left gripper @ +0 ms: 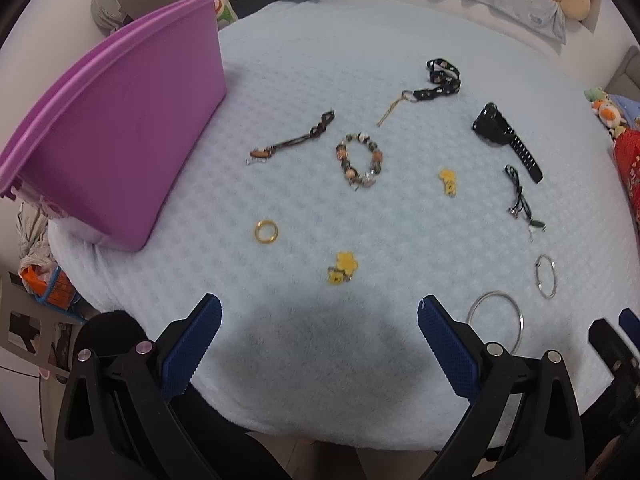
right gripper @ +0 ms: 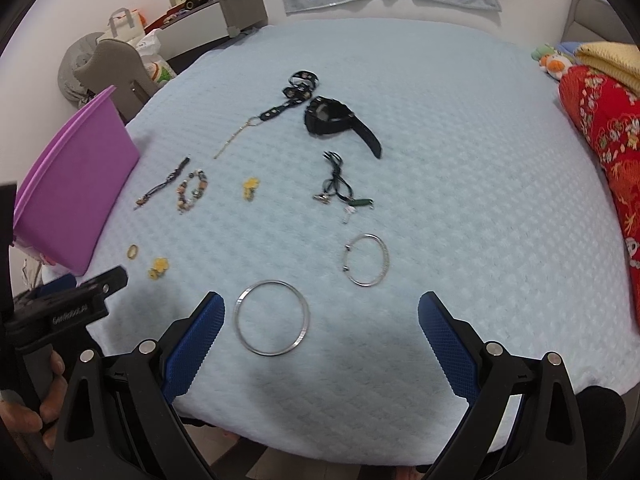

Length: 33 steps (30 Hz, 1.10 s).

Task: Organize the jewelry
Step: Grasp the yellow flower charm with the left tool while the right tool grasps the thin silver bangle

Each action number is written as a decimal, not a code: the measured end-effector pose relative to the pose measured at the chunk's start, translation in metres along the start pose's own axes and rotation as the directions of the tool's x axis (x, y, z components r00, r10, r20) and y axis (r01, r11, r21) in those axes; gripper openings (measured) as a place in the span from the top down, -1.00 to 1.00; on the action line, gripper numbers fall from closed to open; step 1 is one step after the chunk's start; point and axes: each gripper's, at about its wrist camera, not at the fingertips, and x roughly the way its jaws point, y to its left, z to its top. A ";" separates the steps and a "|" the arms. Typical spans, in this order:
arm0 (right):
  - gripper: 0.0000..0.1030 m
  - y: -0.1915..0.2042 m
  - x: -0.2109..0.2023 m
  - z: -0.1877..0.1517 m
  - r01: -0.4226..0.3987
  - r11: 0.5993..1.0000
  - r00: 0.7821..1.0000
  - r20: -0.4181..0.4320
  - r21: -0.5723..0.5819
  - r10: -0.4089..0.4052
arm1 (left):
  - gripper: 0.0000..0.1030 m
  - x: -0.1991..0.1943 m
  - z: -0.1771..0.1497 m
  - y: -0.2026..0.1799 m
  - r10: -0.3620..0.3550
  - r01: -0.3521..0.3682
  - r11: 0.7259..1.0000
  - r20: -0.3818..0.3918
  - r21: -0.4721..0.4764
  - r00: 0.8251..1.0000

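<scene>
Both tools, left (left gripper: 319, 344) and right (right gripper: 318, 344), hang wide open with nothing in them. Jewelry's scattered on the light blue bed (right gripper: 460, 184): big silver bangle (right gripper: 272, 317) nearest the right tool, purple bin (left gripper: 116, 132) at the left.

Jewelry lies scattered flat on the blue blanket: beaded bracelet (left gripper: 359, 160) centre, gold ring (left gripper: 266, 232) left, silver bangle (right gripper: 272, 317) near, black watch (right gripper: 338, 119) far.

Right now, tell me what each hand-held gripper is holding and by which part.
Nothing is held. The left hand-held gripper and the right hand-held gripper are both open and empty above the blue blanket.
</scene>
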 end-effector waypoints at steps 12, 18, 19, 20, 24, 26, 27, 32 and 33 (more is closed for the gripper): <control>-0.81 -0.037 0.036 -0.005 -0.003 0.999 1.000 -0.026 0.037 0.004 | -0.88 0.027 -0.008 0.003 -0.005 0.005 1.000 -0.005 0.004 1.000; -0.81 -0.047 0.059 -0.001 -0.009 0.999 0.999 -0.048 0.047 0.011 | -0.88 0.048 -0.003 0.000 -0.005 0.005 1.000 -0.018 0.003 1.000; -0.81 -0.048 0.062 0.000 -0.008 0.999 0.999 -0.053 0.047 0.011 | -0.88 0.050 -0.003 -0.001 -0.003 0.003 1.000 -0.018 0.004 1.000; -0.81 -0.048 0.066 0.001 -0.009 0.999 0.998 -0.061 0.046 0.012 | -0.88 0.053 -0.002 -0.001 -0.002 0.002 1.000 -0.018 0.003 1.000; -0.81 -0.049 0.080 0.004 -0.007 0.999 0.996 -0.084 0.040 0.010 | -0.88 0.061 0.001 -0.004 -0.007 0.007 1.000 -0.027 -0.003 1.000; -0.81 -0.049 0.086 0.004 -0.002 0.999 0.996 -0.094 0.034 0.005 | -0.88 0.065 0.001 -0.005 -0.003 0.003 1.000 -0.028 0.001 1.000; -0.81 -0.049 0.089 0.004 0.002 0.999 0.995 -0.097 0.032 0.001 | -0.88 0.067 0.001 -0.006 0.000 0.000 1.000 -0.029 0.001 1.000; -0.81 -0.051 0.100 0.007 0.018 0.999 0.994 -0.113 0.027 -0.015 | -0.88 0.076 0.004 -0.007 0.001 -0.002 1.000 -0.036 -0.010 0.999; -0.81 -0.052 0.100 0.007 0.018 0.999 0.993 -0.113 0.027 -0.015 | -0.88 0.078 0.004 -0.007 0.001 -0.002 1.000 -0.037 -0.010 0.999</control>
